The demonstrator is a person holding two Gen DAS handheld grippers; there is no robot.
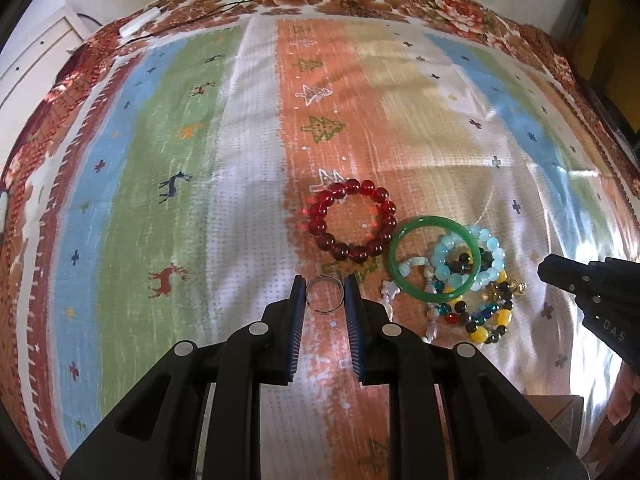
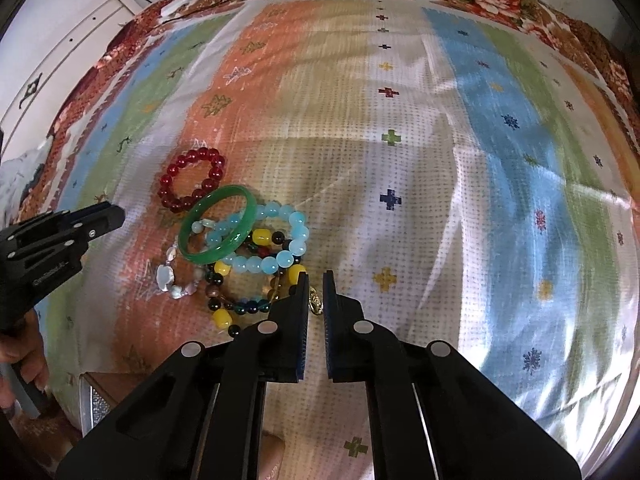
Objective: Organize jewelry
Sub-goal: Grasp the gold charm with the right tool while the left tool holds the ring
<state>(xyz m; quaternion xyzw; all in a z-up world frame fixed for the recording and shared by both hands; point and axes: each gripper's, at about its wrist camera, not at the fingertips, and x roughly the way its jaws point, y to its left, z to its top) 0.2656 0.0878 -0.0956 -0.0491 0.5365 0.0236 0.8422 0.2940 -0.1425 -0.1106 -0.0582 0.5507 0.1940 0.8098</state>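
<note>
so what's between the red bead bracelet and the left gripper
Only bare striped cloth lies between the red bead bracelet and the left gripper, which holds a thin silver ring. The left wrist view shows it.

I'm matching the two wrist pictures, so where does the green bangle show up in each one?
Left wrist view: the green bangle lies right of centre, just right of the red bead bracelet.
Right wrist view: the green bangle lies left of centre, below-right of the red bead bracelet.
Shared landmark: the red bead bracelet.
</note>
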